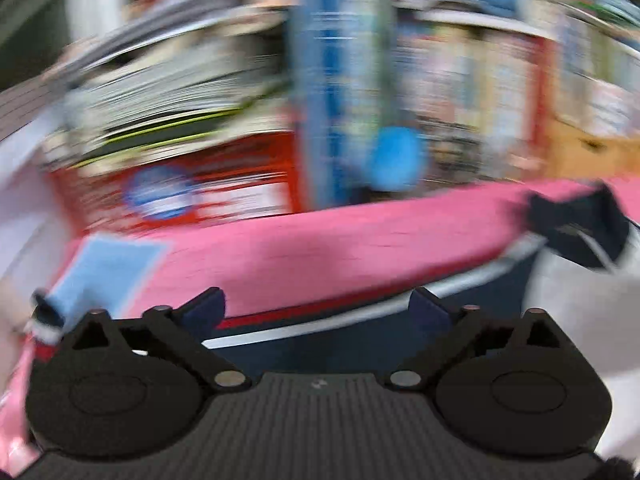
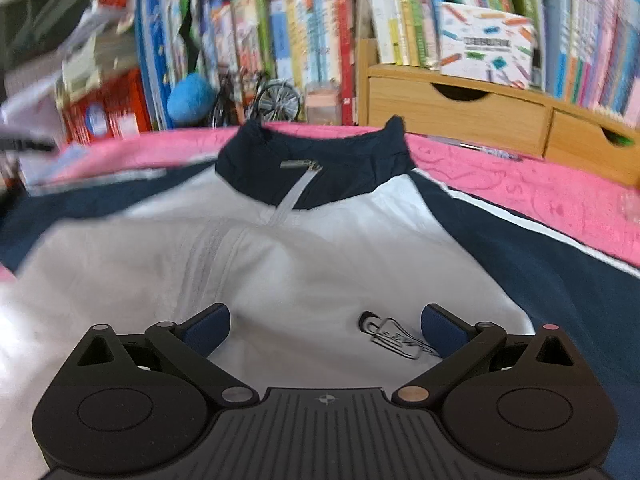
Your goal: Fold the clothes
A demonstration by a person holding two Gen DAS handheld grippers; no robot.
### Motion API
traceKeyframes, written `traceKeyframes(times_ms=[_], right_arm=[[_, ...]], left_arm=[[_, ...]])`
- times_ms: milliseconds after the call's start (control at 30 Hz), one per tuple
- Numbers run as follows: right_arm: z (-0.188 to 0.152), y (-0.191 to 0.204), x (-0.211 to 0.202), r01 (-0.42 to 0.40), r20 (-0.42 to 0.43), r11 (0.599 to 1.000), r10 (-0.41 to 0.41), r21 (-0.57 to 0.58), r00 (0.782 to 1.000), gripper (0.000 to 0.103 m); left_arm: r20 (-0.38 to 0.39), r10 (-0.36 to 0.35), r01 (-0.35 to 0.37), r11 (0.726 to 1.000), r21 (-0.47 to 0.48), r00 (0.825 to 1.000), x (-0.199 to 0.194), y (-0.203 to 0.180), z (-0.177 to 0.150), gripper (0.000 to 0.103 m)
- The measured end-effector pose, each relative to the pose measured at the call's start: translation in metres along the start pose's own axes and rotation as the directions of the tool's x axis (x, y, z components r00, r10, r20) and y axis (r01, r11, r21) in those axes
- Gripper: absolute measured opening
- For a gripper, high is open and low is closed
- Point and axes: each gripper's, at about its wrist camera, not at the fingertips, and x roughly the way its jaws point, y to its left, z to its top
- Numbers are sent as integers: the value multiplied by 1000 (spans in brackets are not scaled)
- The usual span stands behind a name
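I see a white and navy zip-neck jacket (image 2: 304, 248) lying front side up on a pink patterned cover (image 2: 532, 196). Its navy stand-up collar (image 2: 320, 172) points toward the far edge of the cover, with a metal zipper pull (image 2: 300, 165) lying across the collar and the white zipper tape running down into the chest panel. A small line-drawn logo (image 2: 394, 338) sits on the white chest. One navy sleeve (image 2: 552, 264) with a white stripe extends to the right side of the view.

My right gripper (image 2: 325, 330) hovers over the white chest panel with its jaws spread wide. Nothing is between the blue pads (image 2: 208, 330), and the logo lies just inside the right-hand pad.

My left gripper (image 1: 318, 308) is likewise released, jaws wide apart, with no cloth clamped. It sits above the other navy sleeve (image 1: 320, 344), whose white and red stripes run along the sleeve edge next to the pink cover (image 1: 320, 252). The left wrist view is heavily motion-blurred. A light blue patch (image 1: 100, 272) lies on the cover at left; I cannot tell what it is.

Behind the cover stand rows of books (image 2: 304, 40), a wooden drawer unit (image 2: 460, 108), a blue plush ball (image 2: 190, 98) and a small model bicycle (image 2: 260, 98).
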Motion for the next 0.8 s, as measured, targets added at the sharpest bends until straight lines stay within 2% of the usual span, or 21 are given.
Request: traceKeyframes(times_ms=[133,233,267,433,567,700,800], right_arm=[[23,-35,-20,5,71,998,-9,56,997,103],[38,-60,-10,127,59,992,-127,6,990,103],[43,-69,-3,142,40,990,-142,-14,989,103],[53,-79,33,137,-13,984,-139,-112,990,103],[57,-71,63,96,-46,979,-105,-179,993,103],[63,-67,77,62,-33,981,-69,-184,997,103],[65,-74,83,31,-43,991,-37,-134,998,103]], left_arm=[[5,-142,140,982,124,990,19,-43,-6,103],[-43,-198,202,966,159,979,41,-63,-8,103],[-54,-204,210,964,163,978,46,-68,-9,103],[-69,-252,260,950,171,965,70,-78,-3,103],[-118,-317,334,927,172,941,99,-86,5,103],[-120,-360,374,917,140,925,119,-87,12,103],[-124,-360,375,919,127,925,124,-87,15,103]])
